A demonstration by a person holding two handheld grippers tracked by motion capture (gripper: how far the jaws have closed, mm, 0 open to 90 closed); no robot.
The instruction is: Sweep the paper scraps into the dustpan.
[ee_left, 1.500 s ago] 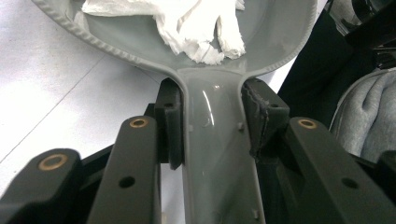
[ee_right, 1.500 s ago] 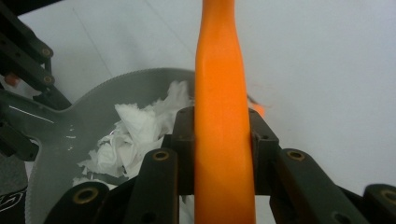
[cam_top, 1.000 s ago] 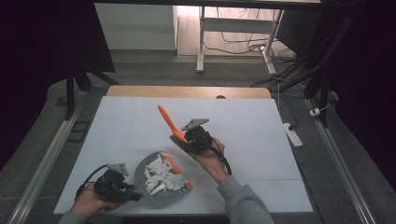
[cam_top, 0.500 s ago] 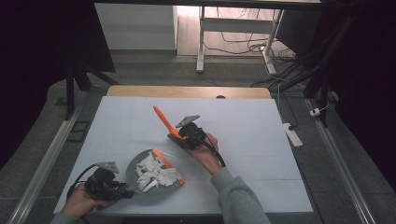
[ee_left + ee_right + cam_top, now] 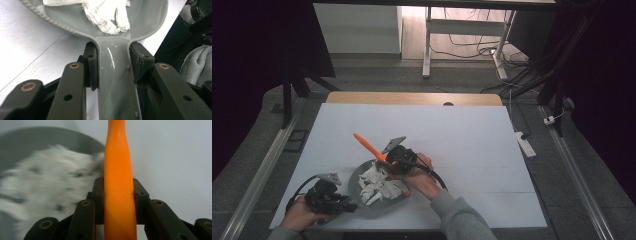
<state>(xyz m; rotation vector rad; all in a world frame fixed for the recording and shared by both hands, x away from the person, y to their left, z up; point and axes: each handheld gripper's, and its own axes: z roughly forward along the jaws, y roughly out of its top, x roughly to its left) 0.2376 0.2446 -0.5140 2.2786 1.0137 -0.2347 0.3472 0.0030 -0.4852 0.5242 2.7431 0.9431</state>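
Left hand-held gripper (image 5: 113,65) pinching grey pan handle (image 5: 115,82) (white scraps (image 5: 107,15) inside); right hand-held gripper (image 5: 118,195) clamping orange tool (image 5: 117,182).

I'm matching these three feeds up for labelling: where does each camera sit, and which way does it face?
High view: above the person's side, looking forward and down on the white table; forearms, both hands show.
Left gripper view: rides the left hand-held gripper, looking along its jaws, clamped on the grey pan handle.
Right gripper view: rides the right hand-held gripper, looking along the gripped orange tool.
Shared: all show the pan's white pieces.
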